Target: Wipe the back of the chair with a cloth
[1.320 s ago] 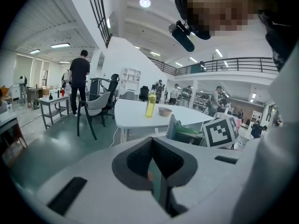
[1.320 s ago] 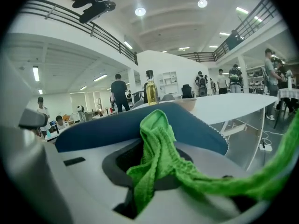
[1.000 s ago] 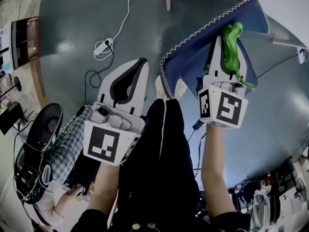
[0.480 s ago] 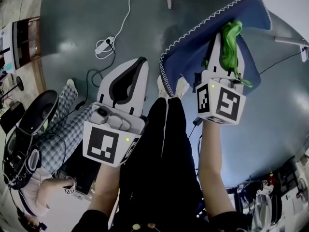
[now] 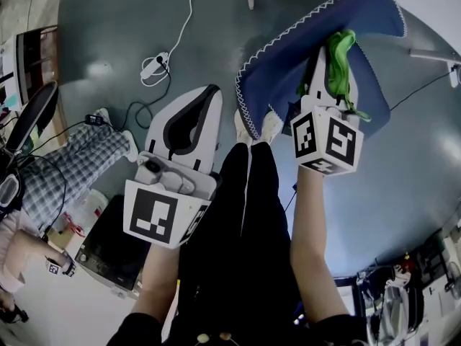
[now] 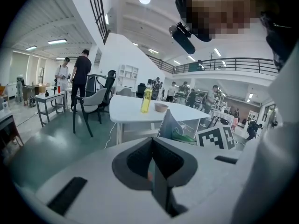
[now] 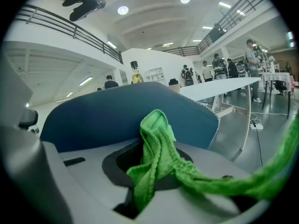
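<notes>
Right gripper is the one doing the work here. Its jaws are clamped down on a green cloth. A bunched fold sticks up between them, and a long tail trails off to the lower right of the right gripper view. Left gripper has its jaws pressed together with nothing in them. It sits middle-left in the head view, pointed at the floor.

The chair back is the blue padded thing with white stitching along its edge, upper right of the head view. It's straight ahead of the right gripper, and the cloth lies over it in that view. In the right gripper view the blue fills everything right behind the cloth. So the cloth is on it or just beside it, but I can't swear there's contact from these shots.

The bit that matters: the back's long edge runs diagonally in the head view, from about centre frame up to the top right corner. The right gripper comes at it roughly across that line, around the middle of the span. My guess is the wipe has to go sideways along that diagonal, not further forward.

The left gripper is well apart from the chair, off to its lower left, so it's no candidate for wiping. There's plenty of blue showing on either side of the cloth, so I'd say the job is at an early point.
</notes>
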`<state>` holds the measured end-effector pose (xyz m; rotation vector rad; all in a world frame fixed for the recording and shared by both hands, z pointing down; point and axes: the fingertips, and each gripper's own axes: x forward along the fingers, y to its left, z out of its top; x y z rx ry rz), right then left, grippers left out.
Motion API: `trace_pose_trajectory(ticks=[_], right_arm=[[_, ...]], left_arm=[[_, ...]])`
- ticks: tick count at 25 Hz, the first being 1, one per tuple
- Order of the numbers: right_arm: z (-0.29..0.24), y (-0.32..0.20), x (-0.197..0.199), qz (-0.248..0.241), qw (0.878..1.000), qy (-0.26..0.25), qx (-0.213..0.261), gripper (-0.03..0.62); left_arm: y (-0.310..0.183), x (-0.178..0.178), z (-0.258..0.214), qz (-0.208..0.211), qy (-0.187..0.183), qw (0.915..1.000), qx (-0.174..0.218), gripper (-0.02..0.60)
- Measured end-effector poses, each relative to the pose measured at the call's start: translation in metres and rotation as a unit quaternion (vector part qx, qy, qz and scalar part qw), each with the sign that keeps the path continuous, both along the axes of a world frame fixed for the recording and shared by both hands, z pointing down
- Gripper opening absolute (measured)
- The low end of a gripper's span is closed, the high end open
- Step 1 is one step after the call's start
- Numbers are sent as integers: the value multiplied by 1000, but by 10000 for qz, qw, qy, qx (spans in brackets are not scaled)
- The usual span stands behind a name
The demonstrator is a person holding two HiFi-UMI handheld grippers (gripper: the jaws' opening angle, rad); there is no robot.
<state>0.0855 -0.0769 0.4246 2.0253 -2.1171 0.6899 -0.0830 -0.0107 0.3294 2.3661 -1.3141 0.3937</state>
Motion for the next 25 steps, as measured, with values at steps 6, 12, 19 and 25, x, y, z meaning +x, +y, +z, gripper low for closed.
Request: trace_pose_trajectory(ticks=[6,12,19,25], right_arm=[[19,8,2,151,9997,-33,-169,46],[38,9,10,242,9990,-134,-346,46],[48,18,9,246,9987,-134,-433,46],[74,24,10,238,9977,8,-630,46]], left_arm=[[7,-3,7,76,-19,10000,-49,2],[4,3,11,165,-64,9998,-70,2],[16,0,14,250,-98,9996,-112,2],[17,2,20,332,-108,9993,-144,2]])
